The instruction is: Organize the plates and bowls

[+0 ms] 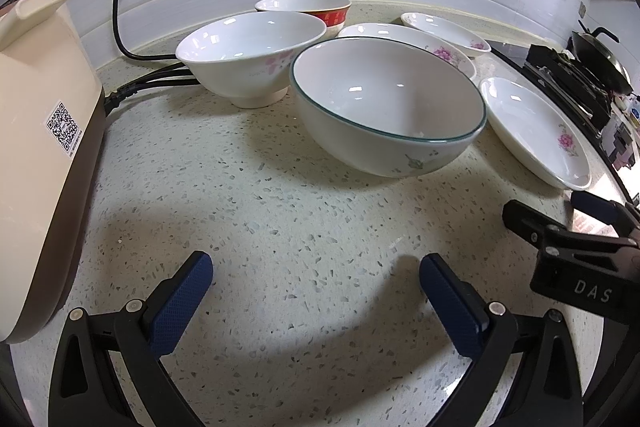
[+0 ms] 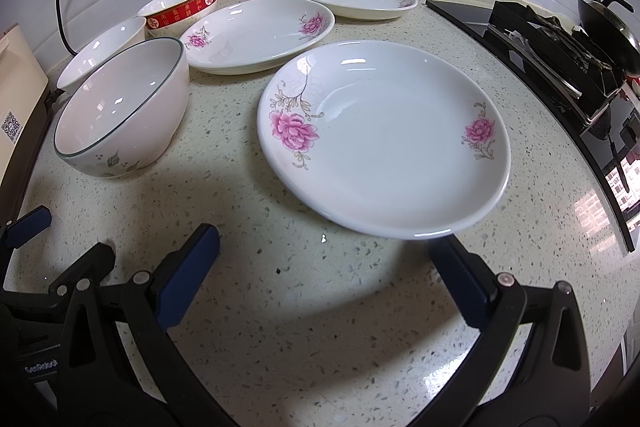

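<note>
Both sets of jaws were spread wide and holding nothing. The left gripper [image 1: 316, 269] hovered over bare speckled tabletop [image 1: 280, 211], short of the green-rimmed bowl [image 1: 386, 107]. The right gripper [image 2: 326, 241] sat just before the nearest flowered plate [image 2: 384, 139], whose rim overlapped the right finger [image 2: 460, 279]; I couldn't tell whether they touched.

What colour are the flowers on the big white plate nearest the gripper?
Pink, with thin golden-brown stems, on the big white plate. The right wrist view shows them best.

Flowered plate [image 2: 384, 143] before spread fingers [image 2: 188, 275]
</note>
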Available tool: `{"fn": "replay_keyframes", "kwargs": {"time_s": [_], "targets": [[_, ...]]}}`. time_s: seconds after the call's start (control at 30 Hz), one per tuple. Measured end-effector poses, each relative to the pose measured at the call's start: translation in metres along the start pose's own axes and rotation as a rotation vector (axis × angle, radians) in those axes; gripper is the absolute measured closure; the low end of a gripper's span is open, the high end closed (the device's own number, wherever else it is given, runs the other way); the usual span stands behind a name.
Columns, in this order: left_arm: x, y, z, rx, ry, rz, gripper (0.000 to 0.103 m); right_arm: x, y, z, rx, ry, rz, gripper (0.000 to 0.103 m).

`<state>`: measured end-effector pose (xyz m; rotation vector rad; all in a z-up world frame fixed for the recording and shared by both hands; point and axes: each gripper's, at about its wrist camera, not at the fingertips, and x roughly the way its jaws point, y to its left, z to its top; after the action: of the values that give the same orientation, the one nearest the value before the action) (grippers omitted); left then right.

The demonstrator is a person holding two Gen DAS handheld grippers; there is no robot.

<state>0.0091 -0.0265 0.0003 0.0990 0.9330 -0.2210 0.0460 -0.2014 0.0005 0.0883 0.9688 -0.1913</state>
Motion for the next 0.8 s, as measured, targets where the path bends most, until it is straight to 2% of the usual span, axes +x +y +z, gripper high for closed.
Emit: {"fn": "replay_keyframes", "kwargs": {"time_s": [0.8], "targets": [[0.0010, 0.0007, 0.0008, -0.004, 0.001, 0.004, 0.000, 0.0000, -0.0001, -0.0001, 0.000, -0.001, 0.000, 0.000]]}}
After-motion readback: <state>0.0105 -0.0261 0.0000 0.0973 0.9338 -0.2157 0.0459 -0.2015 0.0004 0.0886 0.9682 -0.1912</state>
